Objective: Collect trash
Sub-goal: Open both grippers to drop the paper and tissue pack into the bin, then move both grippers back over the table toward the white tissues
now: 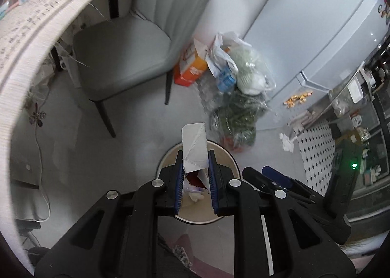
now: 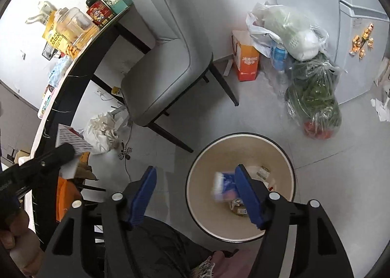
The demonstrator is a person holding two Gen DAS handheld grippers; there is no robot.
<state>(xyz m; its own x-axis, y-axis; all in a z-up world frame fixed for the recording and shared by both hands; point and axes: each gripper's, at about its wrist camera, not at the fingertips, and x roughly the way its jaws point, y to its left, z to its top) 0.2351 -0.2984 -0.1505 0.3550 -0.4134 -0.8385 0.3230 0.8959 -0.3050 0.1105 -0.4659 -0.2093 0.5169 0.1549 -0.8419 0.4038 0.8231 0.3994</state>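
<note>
**A:** Grey floor (image 2: 256,112), grey chair (image 2: 168,58) pulled up by a cluttered desk (image 2: 73,78), fridge (image 1: 304,34) at the back with bags (image 2: 314,97) and an orange box (image 2: 245,61) piled next to it. Where's the trash at?

**B:** Left claw (image 1: 195,170) is clamped on a folded white carton (image 1: 194,146), pinched between the blue pads (image 1: 180,180), right over the round bin (image 1: 226,153). Carton sticks up past the fingertips, still outside the bin.

**A:** And the right one?

**B:** Right claw (image 2: 197,195) is wide open with nothing between its pads. It hangs over the bin's near-left rim (image 2: 195,219). A blue-and-white packet (image 2: 224,186) shows blurred inside the bin, just beside the right pad, can't tell if it's touching. Few wrappers (image 2: 262,173) lie at the bottom.

**A:** Anything loose on the floor?

**B:** Crumpled white paper (image 2: 101,131) under the desk, more scraps (image 2: 380,107) near the fridge.
</note>
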